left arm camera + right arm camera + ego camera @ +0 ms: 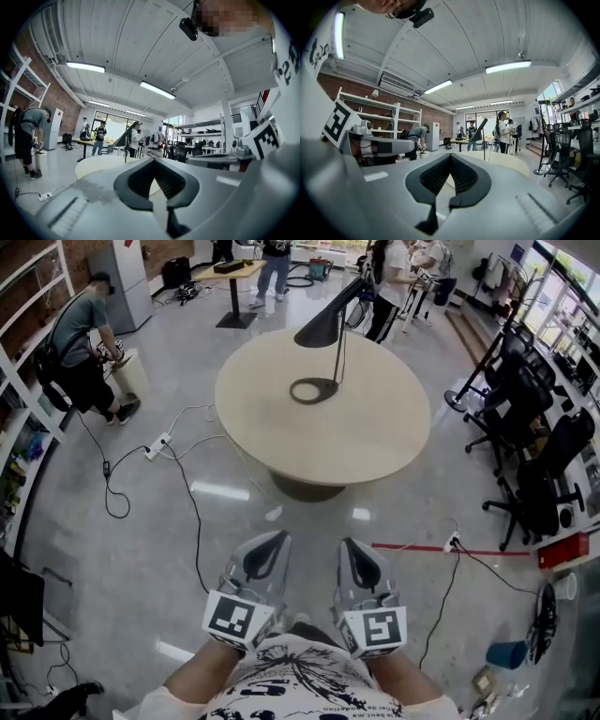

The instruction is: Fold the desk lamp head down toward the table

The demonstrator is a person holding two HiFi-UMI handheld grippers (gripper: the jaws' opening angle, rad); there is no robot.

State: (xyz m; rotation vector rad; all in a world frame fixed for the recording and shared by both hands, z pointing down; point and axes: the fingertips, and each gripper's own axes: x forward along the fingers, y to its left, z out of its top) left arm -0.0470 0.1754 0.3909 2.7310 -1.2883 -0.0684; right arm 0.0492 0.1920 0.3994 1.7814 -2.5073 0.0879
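The round table point(375, 432) stands well ahead of the person, and the desk lamp point(325, 326) sits on it, toward its far-left part. The lamp's black ring base point(314, 390) lies flat on the tabletop. A thin stem rises from the base, and the cone-shaped head is raised high over the table's far edge, slanting down to the left.

Both grippers are on the near side of the table, well apart from it and close to the person's body, over bare floor. The left gripper point(272, 540) has its fingers pressed together at the tips, with nothing pinched; its own view point(153, 159) shows only the table and lamp point(124, 138) far beyond. The right gripper point(352, 546) is the same: fingers point(461, 176) meeting at the tips and holding nothing, touching nothing, the lamp point(479, 131) distant.

A power strip point(157, 445) lies on the floor left of the table; office chairs point(525, 404) stand to its right.
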